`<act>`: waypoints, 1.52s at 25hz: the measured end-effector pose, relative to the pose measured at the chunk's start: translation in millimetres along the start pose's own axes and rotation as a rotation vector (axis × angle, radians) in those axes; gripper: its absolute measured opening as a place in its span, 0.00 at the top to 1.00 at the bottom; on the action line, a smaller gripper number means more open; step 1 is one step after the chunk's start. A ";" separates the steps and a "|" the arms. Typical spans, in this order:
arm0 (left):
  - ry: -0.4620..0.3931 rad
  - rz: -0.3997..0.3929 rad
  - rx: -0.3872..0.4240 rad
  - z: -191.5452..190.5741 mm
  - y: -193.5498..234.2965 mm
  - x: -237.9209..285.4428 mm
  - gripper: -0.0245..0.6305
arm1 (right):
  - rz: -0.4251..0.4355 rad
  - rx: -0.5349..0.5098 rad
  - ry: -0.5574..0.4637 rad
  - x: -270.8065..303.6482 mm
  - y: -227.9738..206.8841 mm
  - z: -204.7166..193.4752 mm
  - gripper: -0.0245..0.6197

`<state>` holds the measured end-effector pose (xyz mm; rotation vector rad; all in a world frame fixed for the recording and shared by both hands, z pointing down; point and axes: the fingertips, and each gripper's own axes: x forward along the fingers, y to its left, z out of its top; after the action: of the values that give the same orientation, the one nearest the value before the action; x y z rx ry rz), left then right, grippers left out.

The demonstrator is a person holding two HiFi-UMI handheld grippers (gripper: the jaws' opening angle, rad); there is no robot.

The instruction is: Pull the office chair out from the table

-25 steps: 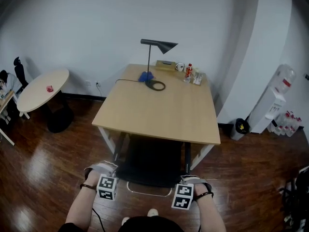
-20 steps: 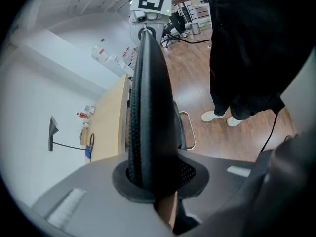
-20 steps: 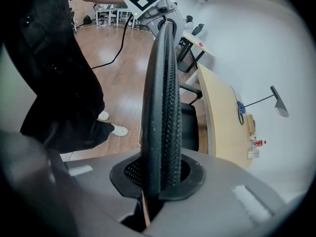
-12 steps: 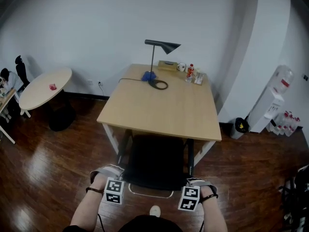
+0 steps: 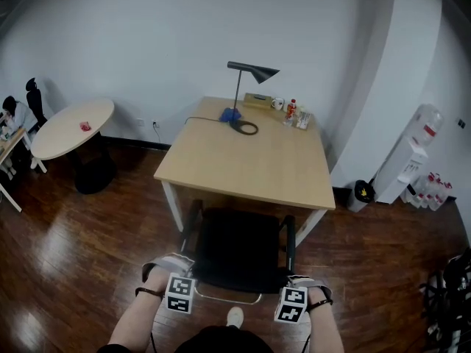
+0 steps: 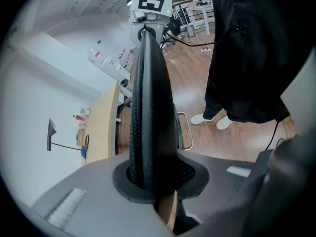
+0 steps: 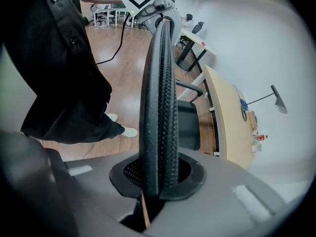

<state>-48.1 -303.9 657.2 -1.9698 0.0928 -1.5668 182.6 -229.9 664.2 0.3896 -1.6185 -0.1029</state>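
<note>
**A:** What do we have furthest left?

**B:** Well off to the left of our left gripper [image 5: 175, 272] there's a round table [image 5: 73, 127] on the dark wooden floor [image 5: 66, 248].

**A:** And that gripper itself?

**B:** Its fingers [image 6: 84, 191] are clenched on the left end of the backrest [image 6: 150, 107]. In the left gripper view, the black mesh edge rises straight out from between them, pressed on both sides.

**A:** Where does the office chair [image 5: 239, 245] stand?

**B:** Between our two grippers. Its seat lies just beyond the fingers, and the front of the seat comes up to the near edge of the table [image 5: 250, 168]. The armrests run along either side towards that edge.

**A:** Anything past the chair?

**B:** At the table's far end, well beyond our fingers, there's a black lamp [image 5: 250, 72] with some small things beside it. Below the fingers, near our body, one pale shoe [image 5: 234, 317] shows.

**A:** And our right gripper [image 5: 294, 282]?

**B:** It matches the left. In the right gripper view its fingers [image 7: 237, 191] are clamped on the backrest's right end, and the mesh rim stands between them.

**A:** What's further right?

**B:** Well apart from the right fingers, a small bin [image 5: 362, 193] stands by the wall, with a water dispenser [image 5: 419, 149] just beyond it.
</note>
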 end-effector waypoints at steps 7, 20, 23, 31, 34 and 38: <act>-0.005 -0.012 0.003 4.6 -25.9 -15.4 0.89 | 0.000 0.018 0.005 -10.5 30.1 3.8 0.87; -0.008 -0.017 0.011 13.1 -71.1 -43.0 0.89 | 0.004 0.043 0.006 -28.3 80.9 10.1 0.87; -0.011 -0.016 0.016 14.8 -80.7 -49.6 0.89 | 0.005 0.047 0.009 -32.7 93.0 11.0 0.86; -0.018 -0.030 0.018 21.0 -100.8 -60.3 0.89 | 0.000 0.056 0.006 -39.5 115.8 12.4 0.86; -0.021 -0.031 0.021 23.8 -108.3 -65.8 0.89 | -0.002 0.056 0.006 -44.5 123.9 12.9 0.86; -0.029 -0.029 0.026 24.0 -118.2 -71.4 0.89 | 0.006 0.066 0.011 -46.3 136.0 14.8 0.86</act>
<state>-84.3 -168.6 651.9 -1.9818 0.0318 -1.5493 144.4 -90.7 659.3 0.4352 -1.6152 -0.0429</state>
